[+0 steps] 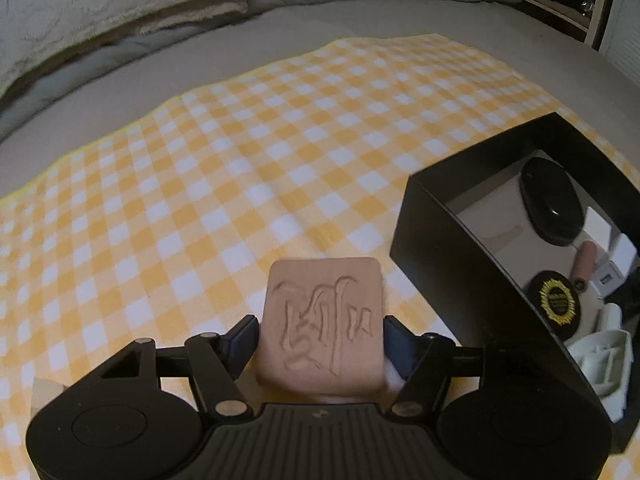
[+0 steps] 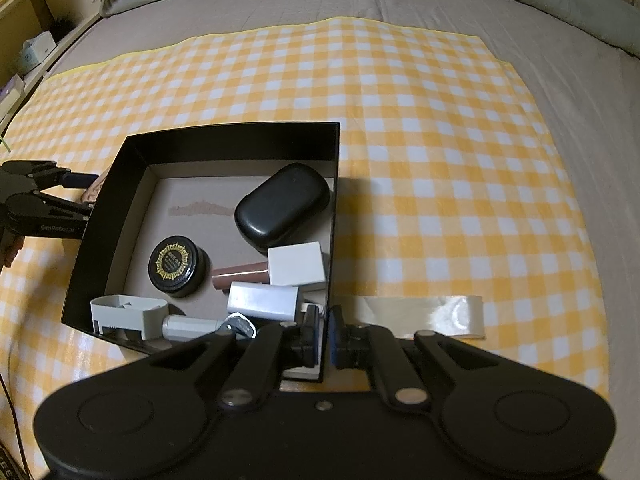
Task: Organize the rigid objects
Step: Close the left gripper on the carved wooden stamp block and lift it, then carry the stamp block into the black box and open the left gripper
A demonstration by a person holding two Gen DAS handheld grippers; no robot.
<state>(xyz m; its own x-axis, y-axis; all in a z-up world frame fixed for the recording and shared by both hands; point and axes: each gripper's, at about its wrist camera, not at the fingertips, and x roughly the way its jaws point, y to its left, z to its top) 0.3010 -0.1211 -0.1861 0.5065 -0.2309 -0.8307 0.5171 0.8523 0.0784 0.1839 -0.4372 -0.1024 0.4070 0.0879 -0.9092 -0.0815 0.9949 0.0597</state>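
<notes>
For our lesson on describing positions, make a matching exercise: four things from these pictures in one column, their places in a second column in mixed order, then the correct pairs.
Things
1. pinkish carved square block
2. glossy black oval case
3. round black jar with gold emblem
4. strip of clear tape

Places
A. on the yellow checked cloth, right of the black box in the right wrist view
B. between the left gripper fingers, outside the box
C. inside the box, by its far right corner
D. inside the box, left of the brown tube

Pairs: 1-B, 2-C, 3-D, 4-A
</notes>
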